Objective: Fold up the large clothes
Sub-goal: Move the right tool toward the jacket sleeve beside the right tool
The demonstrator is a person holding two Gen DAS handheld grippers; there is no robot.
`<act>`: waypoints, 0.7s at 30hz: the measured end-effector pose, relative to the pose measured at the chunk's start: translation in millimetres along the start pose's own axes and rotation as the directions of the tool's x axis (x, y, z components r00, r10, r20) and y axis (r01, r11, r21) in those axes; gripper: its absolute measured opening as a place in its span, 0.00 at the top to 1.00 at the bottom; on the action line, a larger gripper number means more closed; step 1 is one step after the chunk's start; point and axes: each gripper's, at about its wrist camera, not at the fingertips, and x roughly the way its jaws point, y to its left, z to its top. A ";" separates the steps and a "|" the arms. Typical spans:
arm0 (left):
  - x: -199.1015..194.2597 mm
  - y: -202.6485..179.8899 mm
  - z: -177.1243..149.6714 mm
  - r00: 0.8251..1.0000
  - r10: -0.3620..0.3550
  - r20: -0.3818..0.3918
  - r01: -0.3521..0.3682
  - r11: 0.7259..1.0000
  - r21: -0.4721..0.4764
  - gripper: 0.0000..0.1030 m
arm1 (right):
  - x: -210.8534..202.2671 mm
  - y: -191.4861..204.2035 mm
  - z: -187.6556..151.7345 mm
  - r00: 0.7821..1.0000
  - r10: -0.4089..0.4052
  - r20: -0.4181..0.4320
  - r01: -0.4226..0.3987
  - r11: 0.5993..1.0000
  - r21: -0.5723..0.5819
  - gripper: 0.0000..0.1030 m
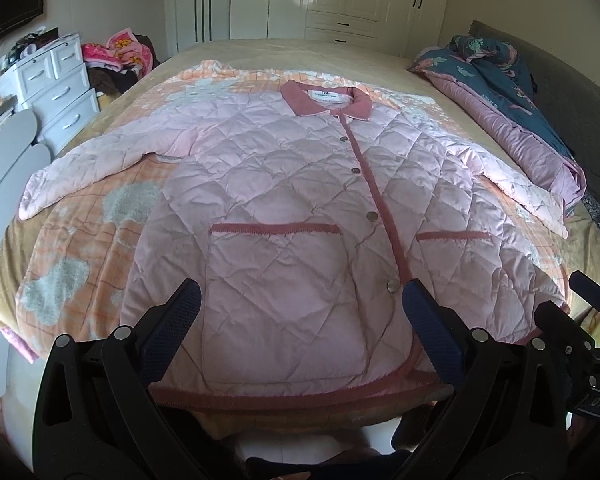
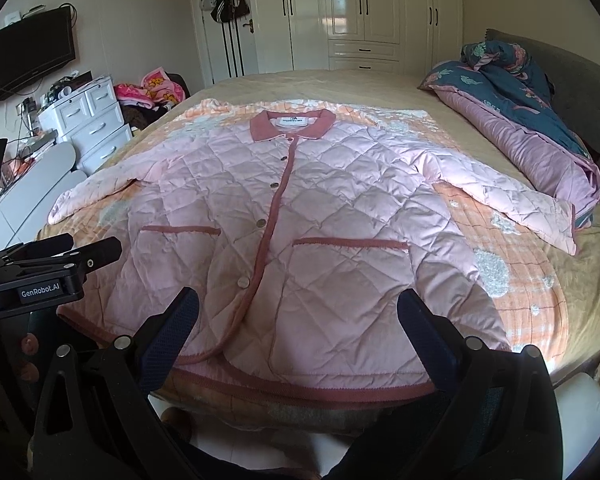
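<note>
Quilted jacket (image 1: 284, 200): pink padded cloth, slight sheen, diamond stitching; collar (image 1: 327, 102) and trim duller, rosy knit-like cloth; buttons (image 2: 261, 223) shiny, metal-looking. Blanket (image 1: 76, 256) under it: orange checked cloth, fuzzy grey patches. Left gripper (image 1: 300, 300) and right gripper (image 2: 298, 304): matt black plastic, textured dark-blue pads. Wardrobe (image 2: 340, 12): glossy white. Bed headboard (image 2: 580, 80): grey fabric.

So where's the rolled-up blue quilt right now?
The blue quilt lies bunched along the bed's right side in both views, against the grey headboard, just beyond the pink jacket's sleeve.
</note>
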 end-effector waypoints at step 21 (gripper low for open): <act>27.4 3.8 68.8 1.000 -0.017 0.007 0.017 0.999 -0.034 0.08 | 34.9 -5.3 78.3 1.000 0.002 0.016 -0.002 1.000 0.007 0.04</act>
